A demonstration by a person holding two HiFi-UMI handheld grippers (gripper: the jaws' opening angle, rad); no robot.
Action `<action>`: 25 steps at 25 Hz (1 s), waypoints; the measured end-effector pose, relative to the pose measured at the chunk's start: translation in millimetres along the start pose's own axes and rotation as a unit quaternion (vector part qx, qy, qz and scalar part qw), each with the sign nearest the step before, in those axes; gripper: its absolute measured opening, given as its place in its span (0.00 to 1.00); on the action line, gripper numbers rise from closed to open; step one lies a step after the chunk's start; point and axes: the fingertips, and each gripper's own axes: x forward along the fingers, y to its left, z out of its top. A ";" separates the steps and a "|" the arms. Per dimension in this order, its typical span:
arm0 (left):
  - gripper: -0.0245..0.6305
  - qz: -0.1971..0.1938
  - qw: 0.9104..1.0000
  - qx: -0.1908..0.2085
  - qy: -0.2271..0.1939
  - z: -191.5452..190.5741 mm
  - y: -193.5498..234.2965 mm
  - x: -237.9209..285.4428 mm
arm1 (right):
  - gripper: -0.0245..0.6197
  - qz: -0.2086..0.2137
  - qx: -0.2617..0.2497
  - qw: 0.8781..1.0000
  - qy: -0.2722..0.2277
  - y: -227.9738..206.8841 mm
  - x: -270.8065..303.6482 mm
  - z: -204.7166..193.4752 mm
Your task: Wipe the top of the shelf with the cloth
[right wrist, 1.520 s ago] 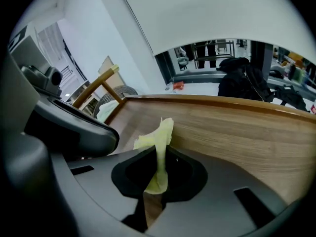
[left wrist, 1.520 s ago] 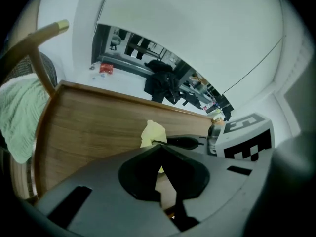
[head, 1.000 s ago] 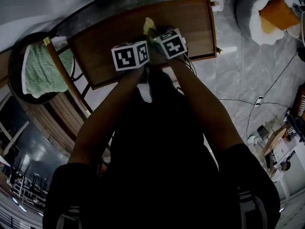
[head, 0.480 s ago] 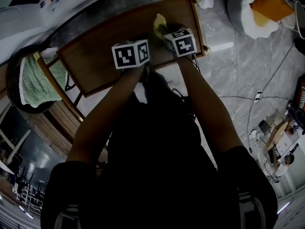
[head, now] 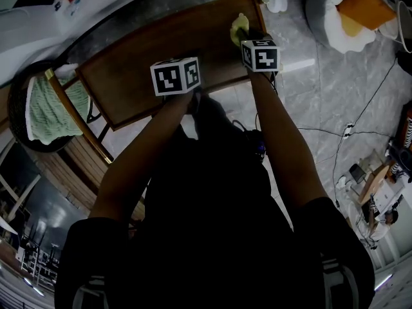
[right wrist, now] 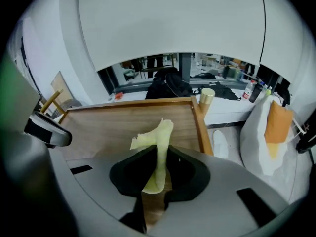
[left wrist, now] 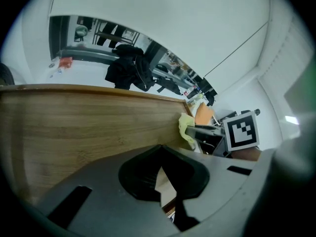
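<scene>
**A:** State of the right tool?

**B:** The right tool (right wrist: pixel 157 184) pinches the yellow cloth (right wrist: pixel 160 137). One fold stands up past the jaws and the rest hangs between them.

**A:** Where is the cloth on the shelf?

**B:** It is over the wooden shelf top (head: pixel 161 50), close to the right-hand end rail. The head view shows the cloth just ahead of the marker cube (head: pixel 261 55). Whether it touches the wood cannot be told.

**A:** And the left tool?

**B:** The left tool (left wrist: pixel 163 181) has its jaws pressed together with nothing between them. It sits over the near edge of the shelf top, to the left of the right tool.

**A:** What lies around them?

**B:** A brass-coloured post cap (right wrist: pixel 207 95) marks the far right corner. On the marble floor (head: pixel 341 95) to the right stands a white bag with orange contents (right wrist: pixel 276 127). Left of the shelf, a green knitted textile (head: pixel 48 108) lies in a dark round holder.
</scene>
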 end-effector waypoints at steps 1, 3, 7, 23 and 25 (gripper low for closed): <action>0.05 0.000 1.000 -0.001 -0.002 -0.2 -0.2 -1.5 | 0.14 -0.010 0.005 1.000 0.000 -6.9 -2.3 -1.0; 0.05 0.000 1.000 -0.002 -0.006 0.2 -0.4 -4.8 | 0.14 -0.035 0.019 0.999 -0.001 -22.6 -7.7 -3.1; 0.05 0.002 1.000 -0.008 -0.016 1.7 2.6 -14.3 | 0.12 -0.080 0.038 0.996 -0.002 -44.1 -18.2 -1.6; 0.05 0.042 0.983 -0.117 -0.134 -20.7 125.7 -195.0 | 0.11 0.166 -0.040 0.984 -0.053 257.2 -20.7 48.7; 0.05 0.058 0.981 -0.120 -0.143 -27.6 151.5 -221.9 | 0.11 0.201 -0.052 0.977 -0.044 310.8 -14.0 48.7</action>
